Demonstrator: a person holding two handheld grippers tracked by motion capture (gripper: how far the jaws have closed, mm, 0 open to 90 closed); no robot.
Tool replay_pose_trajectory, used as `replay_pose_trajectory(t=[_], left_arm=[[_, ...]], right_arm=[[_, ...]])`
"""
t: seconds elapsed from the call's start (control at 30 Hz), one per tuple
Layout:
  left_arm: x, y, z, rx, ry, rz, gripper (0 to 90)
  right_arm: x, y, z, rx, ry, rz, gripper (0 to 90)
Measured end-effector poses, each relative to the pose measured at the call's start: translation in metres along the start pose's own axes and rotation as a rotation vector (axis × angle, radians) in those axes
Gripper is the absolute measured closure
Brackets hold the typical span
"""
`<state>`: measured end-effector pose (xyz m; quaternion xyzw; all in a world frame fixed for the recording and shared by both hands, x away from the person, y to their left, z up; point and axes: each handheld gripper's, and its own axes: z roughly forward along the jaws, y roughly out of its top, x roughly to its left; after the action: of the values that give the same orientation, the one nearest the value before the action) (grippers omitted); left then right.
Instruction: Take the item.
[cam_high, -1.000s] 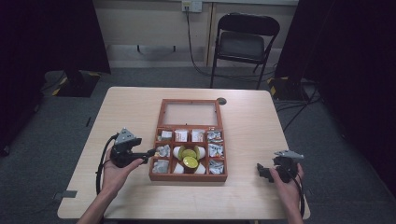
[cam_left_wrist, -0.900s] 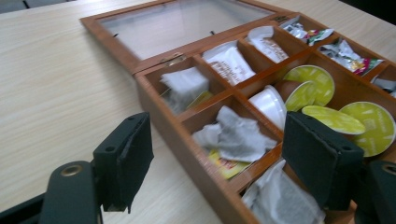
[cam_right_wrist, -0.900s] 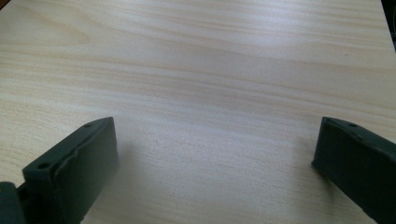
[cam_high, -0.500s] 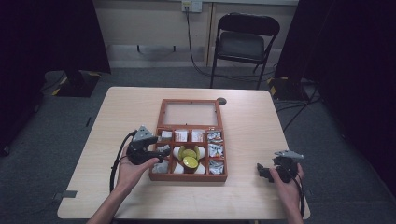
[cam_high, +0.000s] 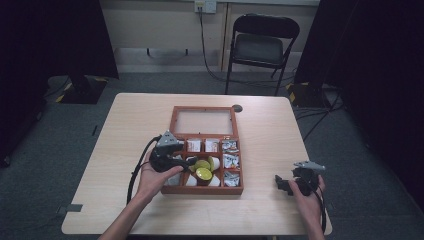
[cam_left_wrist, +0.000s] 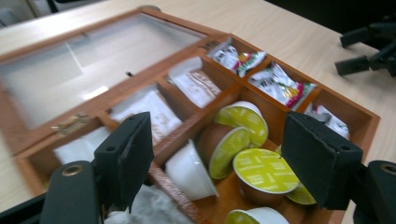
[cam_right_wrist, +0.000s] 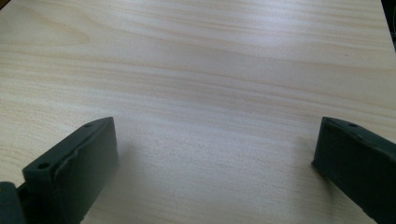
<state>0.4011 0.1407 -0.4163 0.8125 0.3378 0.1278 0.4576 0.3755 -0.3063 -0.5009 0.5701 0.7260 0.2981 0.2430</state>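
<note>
A brown wooden box (cam_high: 206, 190) lies mid-table with its glass lid (cam_high: 204, 121) folded back flat. Its compartments hold yellow-lidded coffee capsules (cam_left_wrist: 264, 165), white sachets (cam_left_wrist: 196, 86) and colourful packets (cam_left_wrist: 280, 84). My left gripper (cam_high: 187, 167) hovers over the box's left side. In the left gripper view its jaws stand wide open (cam_left_wrist: 219, 140) around the capsule compartment, with nothing between them. Near the table's front right, my right gripper (cam_high: 279, 182) is low over bare wood. The right gripper view shows it open (cam_right_wrist: 215, 149) and empty.
The light wooden table (cam_high: 130, 125) has bare room left and right of the box. A small dark disc (cam_high: 237, 108) lies by the lid's far right corner. Beyond the table stands a folding chair (cam_high: 260, 45). The left gripper's cable (cam_high: 134, 172) loops toward the front edge.
My left gripper has moved right, from beside the box's left wall to over its left compartments. The right gripper has stayed where it was.
</note>
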Motion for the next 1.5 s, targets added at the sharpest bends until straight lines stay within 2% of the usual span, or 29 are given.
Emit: replay_pose_trajectory(t=[0.1, 0.2, 0.23, 0.47, 0.53, 0.8, 1.13, 1.17, 1.2, 1.23, 1.33, 1.5], left_arm=[[-0.006, -0.003, 0.01, 0.028, -0.029, 0.019, 27.9], [-0.01, -0.004, 0.014, 0.024, -0.058, 0.027, 28.1], [-0.011, -0.004, 0.015, 0.031, -0.057, 0.04, 29.1], [-0.016, -0.006, 0.02, 0.05, -0.1, 0.034, 32.1], [-0.016, -0.006, 0.022, 0.056, -0.101, 0.035, 32.8], [-0.026, -0.011, 0.037, 0.127, -0.133, 0.072, 33.5], [-0.027, -0.015, 0.047, 0.181, -0.127, 0.071, 33.8], [-0.026, -0.017, 0.05, 0.205, -0.135, 0.08, 33.7], [-0.026, -0.017, 0.05, 0.205, -0.135, 0.08, 33.5], [-0.026, -0.018, 0.052, 0.227, -0.127, 0.093, 33.0], [-0.027, -0.017, 0.053, 0.224, -0.124, 0.095, 32.2], [-0.028, -0.017, 0.057, 0.256, -0.116, 0.11, 31.9]], right_arm=[[0.0, 0.0, 0.0, 0.0, 0.0, 0.0, 0.0], [0.0, 0.0, 0.0, 0.0, 0.0, 0.0, 0.0], [0.0, 0.0, 0.0, 0.0, 0.0, 0.0, 0.0], [0.0, 0.0, 0.0, 0.0, 0.0, 0.0, 0.0], [0.0, 0.0, 0.0, 0.0, 0.0, 0.0, 0.0], [0.0, 0.0, 0.0, 0.0, 0.0, 0.0, 0.0], [0.0, 0.0, 0.0, 0.0, 0.0, 0.0, 0.0], [0.0, 0.0, 0.0, 0.0, -0.001, 0.0, 0.0], [0.0, 0.0, 0.0, 0.0, -0.001, 0.0, 0.0], [0.0, 0.0, 0.0, 0.0, -0.001, 0.0, 0.0], [0.0, 0.0, 0.0, 0.0, -0.002, -0.001, 0.0], [0.0, 0.0, 0.0, 0.0, -0.002, 0.0, 0.0]])
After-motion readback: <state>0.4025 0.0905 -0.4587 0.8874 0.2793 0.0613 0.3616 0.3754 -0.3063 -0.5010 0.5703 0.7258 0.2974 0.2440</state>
